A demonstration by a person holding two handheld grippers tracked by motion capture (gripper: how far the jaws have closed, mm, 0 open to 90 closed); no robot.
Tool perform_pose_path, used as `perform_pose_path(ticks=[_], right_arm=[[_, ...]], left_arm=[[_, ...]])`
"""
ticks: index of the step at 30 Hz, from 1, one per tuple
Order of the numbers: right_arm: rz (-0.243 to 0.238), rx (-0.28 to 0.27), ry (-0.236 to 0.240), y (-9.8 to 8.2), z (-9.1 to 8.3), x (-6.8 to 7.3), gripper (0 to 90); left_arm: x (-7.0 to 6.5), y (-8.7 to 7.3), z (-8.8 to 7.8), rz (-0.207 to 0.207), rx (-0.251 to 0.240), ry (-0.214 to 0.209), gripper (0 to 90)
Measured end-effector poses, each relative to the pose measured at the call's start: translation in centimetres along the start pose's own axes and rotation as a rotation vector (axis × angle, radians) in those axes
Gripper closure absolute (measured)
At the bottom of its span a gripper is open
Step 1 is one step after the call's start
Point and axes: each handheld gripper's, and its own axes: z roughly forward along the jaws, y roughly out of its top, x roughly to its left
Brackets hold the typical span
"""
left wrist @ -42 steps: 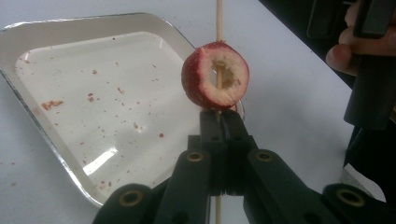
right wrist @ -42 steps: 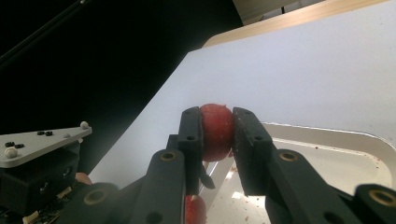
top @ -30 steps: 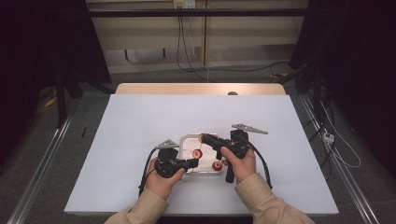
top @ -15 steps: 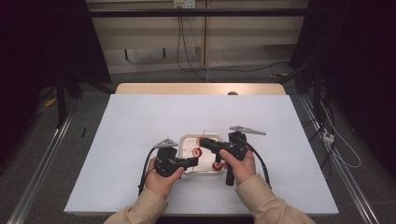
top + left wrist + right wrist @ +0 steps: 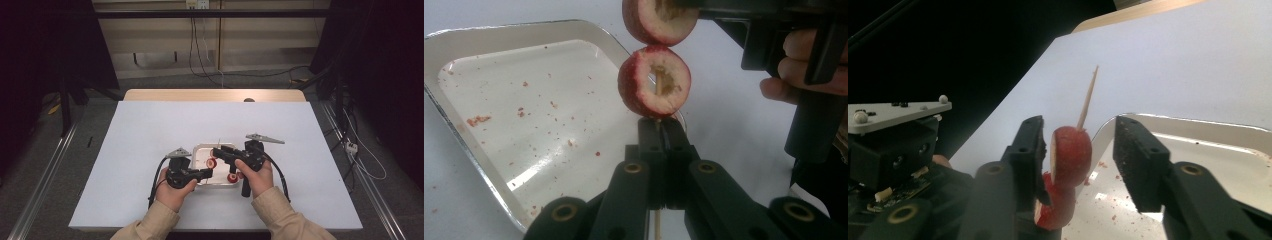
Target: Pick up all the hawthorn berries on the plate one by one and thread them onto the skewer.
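Observation:
A thin wooden skewer (image 5: 656, 150) carries two red, pale-centred fruit pieces. My left gripper (image 5: 658, 125) is shut on the skewer just below the lower piece (image 5: 655, 82); the upper piece (image 5: 659, 20) sits above it. My right gripper (image 5: 1080, 135) is open, its jaws on either side of the upper piece (image 5: 1070, 155), which lies close to the left pad. The skewer's pointed tip (image 5: 1089, 92) sticks up beyond the jaws. In the high view, left gripper (image 5: 210, 172) and right gripper (image 5: 216, 151) meet over the white tray (image 5: 200, 150).
The tray (image 5: 499, 60) holds red crumbs on its bare floor and lies on a white table sheet (image 5: 150, 130). Red round bits (image 5: 233, 177) show by the right hand. The right gripper's body and hand (image 5: 794, 60) crowd the left gripper's far side.
Almost nothing: both hands stay over the tray, and the right gripper has shifted only very slightly.

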Motion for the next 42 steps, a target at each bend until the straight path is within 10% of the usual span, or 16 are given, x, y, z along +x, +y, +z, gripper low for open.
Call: perform_pose_path(ticks=[17, 25, 29, 42], right_arm=[[-0.055, -0.003, -0.020, 0.4, -1.0, -0.8, 31.1], [-0.041, 0.046, 0.000, -0.1, 0.1, 0.0, 47.7], [-0.032, 0.040, 0.027, -0.1, 0.3, 0.0, 72.6], [0.003, -0.005, 0.043, 0.5, -0.3, -0.3, 74.6]], left_arm=[[0.3, -0.1, -0.3, 0.007, 0.002, 0.013, 89.6], [-0.1, 0.0, 0.0, 0.021, 0.001, -0.007, 89.5], [-0.1, 0.0, -0.1, 0.024, -0.005, -0.016, 89.4], [0.1, -0.4, 0.2, 0.007, 0.032, -0.052, 88.8]])
